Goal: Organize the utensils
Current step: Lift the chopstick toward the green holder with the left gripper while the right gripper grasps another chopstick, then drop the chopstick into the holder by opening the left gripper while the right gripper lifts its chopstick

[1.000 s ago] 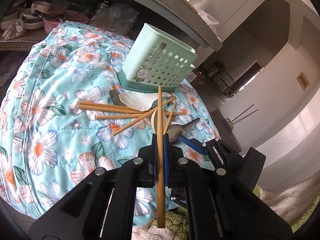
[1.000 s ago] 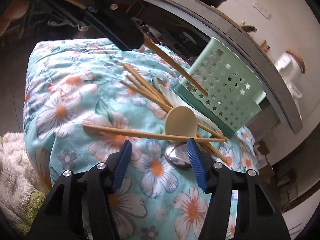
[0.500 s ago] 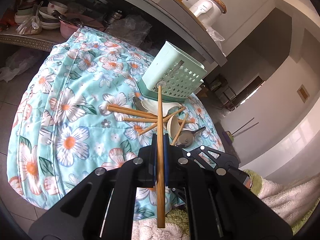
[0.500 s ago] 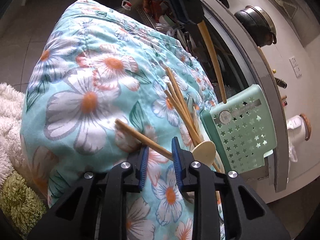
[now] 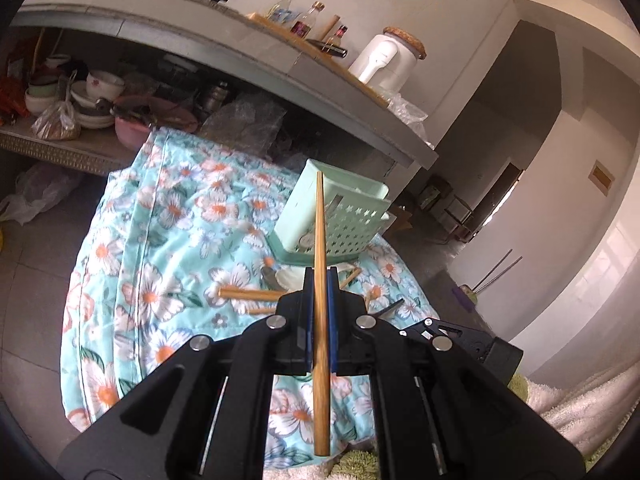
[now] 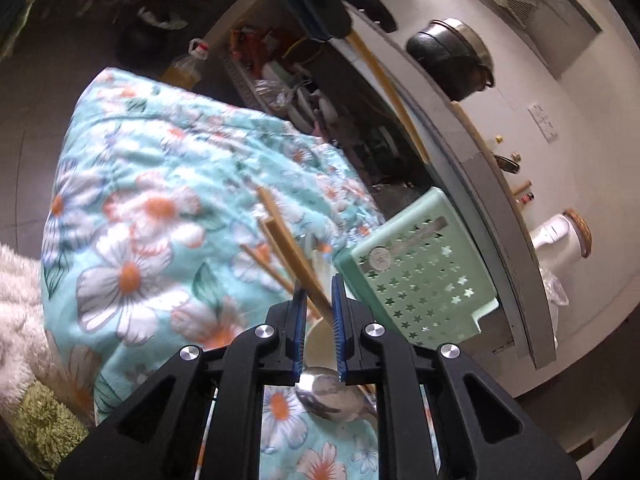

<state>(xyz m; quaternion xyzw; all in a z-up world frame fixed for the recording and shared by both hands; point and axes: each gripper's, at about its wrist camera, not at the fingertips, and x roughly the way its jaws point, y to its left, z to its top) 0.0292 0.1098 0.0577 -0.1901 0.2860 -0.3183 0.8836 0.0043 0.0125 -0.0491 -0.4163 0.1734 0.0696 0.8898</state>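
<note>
My left gripper [image 5: 320,276] is shut on a wooden chopstick [image 5: 320,220], held in the air with its tip over the mint green star-punched basket [image 5: 344,216]. In the right wrist view that left gripper [image 6: 316,8] shows at the top with its chopstick [image 6: 384,80] slanting down. My right gripper [image 6: 316,284] has its jaws closing on another chopstick [image 6: 286,236], which lies aslant between the blue pads and touches both. Beneath it are a pale wooden spoon [image 6: 318,340] and a metal spoon [image 6: 332,396]. More chopsticks [image 5: 244,294] lie on the floral cloth [image 5: 180,240].
The basket [image 6: 420,280] stands at the cloth's far edge, close under a grey counter [image 5: 280,68]. A shelf below the counter holds bowls [image 5: 96,92]. A white jug [image 5: 384,60] and a dark pot [image 6: 452,60] stand on top. Shaggy rugs [image 6: 20,300] lie nearby.
The right gripper's jaws went from wide open to narrow around a chopstick and lifted it. The left gripper rose with its chopstick, tip now over the basket.
</note>
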